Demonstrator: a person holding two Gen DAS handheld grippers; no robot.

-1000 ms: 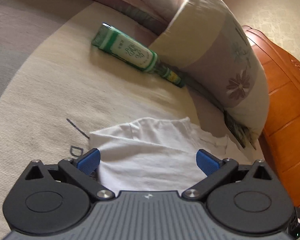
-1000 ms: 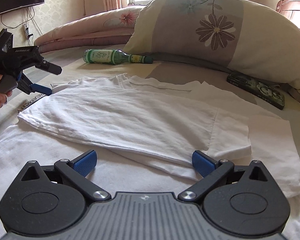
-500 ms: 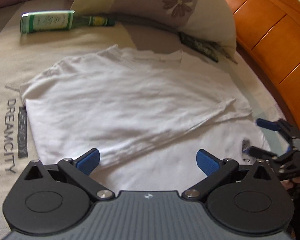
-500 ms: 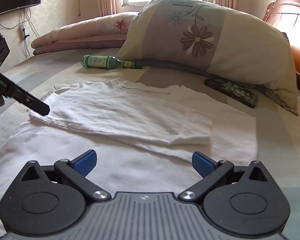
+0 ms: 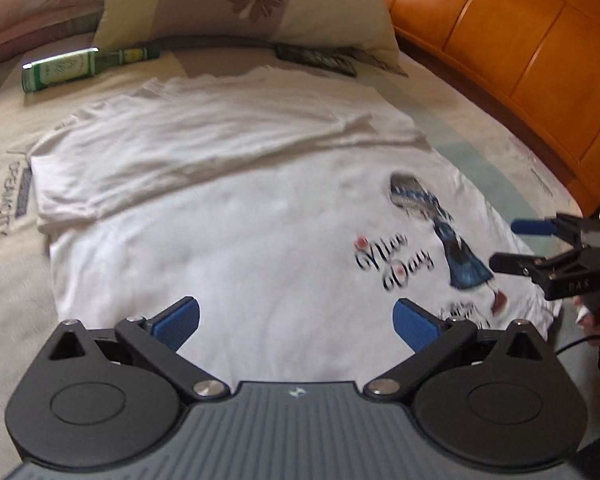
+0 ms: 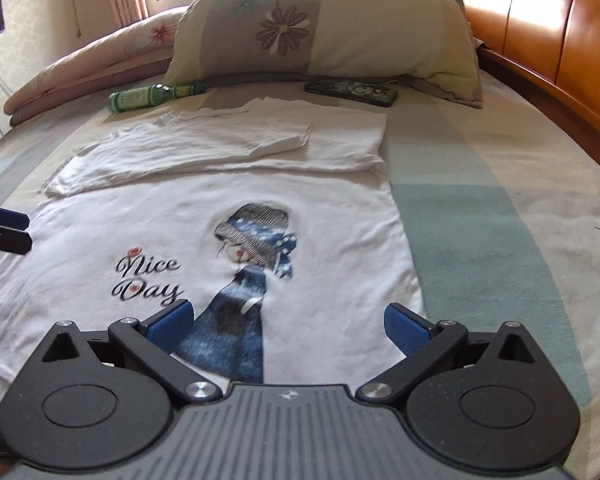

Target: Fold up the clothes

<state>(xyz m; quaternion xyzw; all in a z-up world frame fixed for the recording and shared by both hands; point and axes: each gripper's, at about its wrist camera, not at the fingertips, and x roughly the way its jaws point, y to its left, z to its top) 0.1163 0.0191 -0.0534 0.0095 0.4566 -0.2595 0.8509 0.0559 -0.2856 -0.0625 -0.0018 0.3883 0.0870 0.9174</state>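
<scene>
One fold made, more to go

Half done at best, by my judgement: the white T-shirt (image 6: 228, 216) lies flat on the bed (image 6: 500, 184), its far portion folded over towards the pillow (image 6: 324, 32), the printed near half unfolded. Both tools hover over that near half, touching nothing. Left gripper (image 5: 296, 322) has jaws wide apart; right gripper (image 6: 286, 326) likewise, over the print. A green bottle (image 6: 152, 96) lies beyond the shirt.

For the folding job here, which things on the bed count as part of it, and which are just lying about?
Part of the job:
- white cotton T-shirt with a printed girl and "Nice Day"
- left tongs, open
- right tongs, open

Lying about:
- green glass bottle
- dark patterned phone case
- floral pillow
</scene>
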